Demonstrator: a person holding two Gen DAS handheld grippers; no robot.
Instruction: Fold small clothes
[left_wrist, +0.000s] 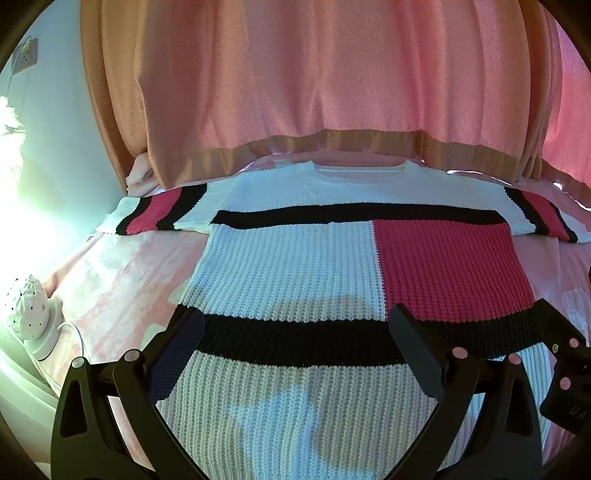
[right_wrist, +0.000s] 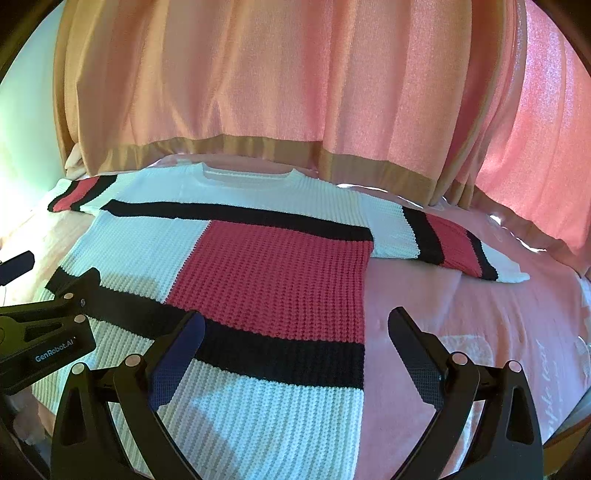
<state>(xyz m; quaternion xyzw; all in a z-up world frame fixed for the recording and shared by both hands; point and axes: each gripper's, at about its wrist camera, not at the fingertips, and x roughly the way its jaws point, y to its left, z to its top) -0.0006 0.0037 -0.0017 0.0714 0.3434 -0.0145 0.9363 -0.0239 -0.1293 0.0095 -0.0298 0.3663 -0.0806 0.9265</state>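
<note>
We find a knitted sweater (left_wrist: 295, 266) lying flat and face up on a bed covered with a pink blanket (right_wrist: 461, 314). Its long axis runs away from both cameras: the hem lies nearest us and the round neckline points toward the far side, at the curtain. Both short sleeves are spread straight out to the sides, each banded in black and red. The body is white with a red block at its right side and two black cross bands.

The left gripper (left_wrist: 295, 339) hangs over the lower part of the sweater, its jaws spread wide and holding nothing. The right gripper (right_wrist: 295, 339) is over the sweater's lower right edge, one finger above the knit and the other above the blanket; its jaws are likewise spread wide and empty. In each wrist view we see part of the other gripper at the frame's side.

A pink curtain (left_wrist: 314, 74) with a tan hem hangs behind the bed. At the left we note a pale wall (left_wrist: 55, 129) and a white perforated lamp (left_wrist: 31, 314) with a cord.
</note>
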